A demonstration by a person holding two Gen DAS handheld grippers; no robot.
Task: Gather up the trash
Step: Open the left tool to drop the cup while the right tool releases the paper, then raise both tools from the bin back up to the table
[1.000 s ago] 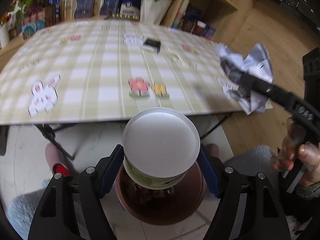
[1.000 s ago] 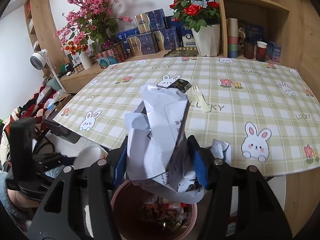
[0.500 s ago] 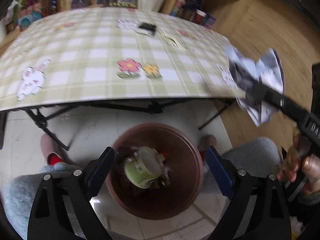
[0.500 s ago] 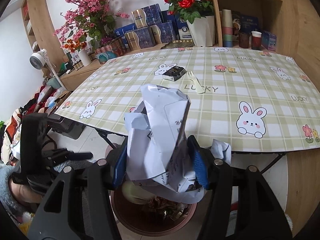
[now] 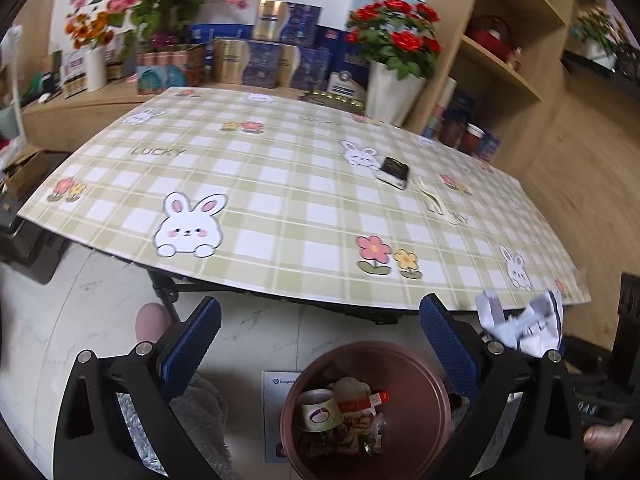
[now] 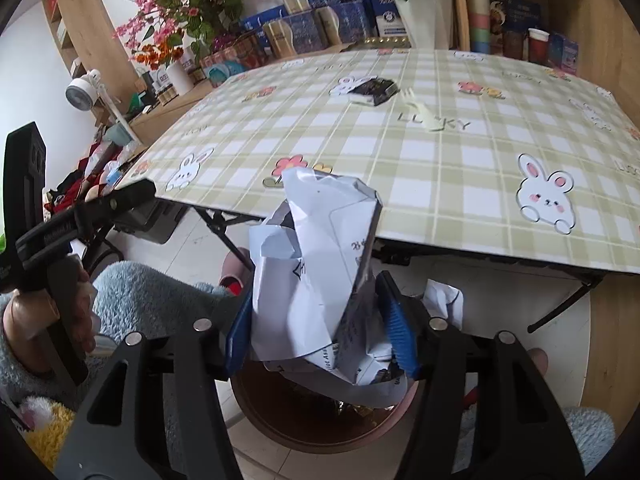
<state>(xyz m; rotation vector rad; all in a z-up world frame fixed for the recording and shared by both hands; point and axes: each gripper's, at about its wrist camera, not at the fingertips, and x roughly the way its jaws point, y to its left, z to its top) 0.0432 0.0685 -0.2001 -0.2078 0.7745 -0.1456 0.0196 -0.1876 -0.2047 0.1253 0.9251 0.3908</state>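
Crumpled paper sits pinched in the right gripper above the bin, ready to drop; left gripper gapes wide, holding nothing.

Crumpled paper over the bin

White printed paper wad sits upright mid-frame, above the brown bin holding a cup and wrappers.

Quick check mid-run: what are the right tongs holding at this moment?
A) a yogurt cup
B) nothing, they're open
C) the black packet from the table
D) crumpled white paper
D: in the right wrist view the right tongs are clamped on the crumpled white paper, above the brown bin.
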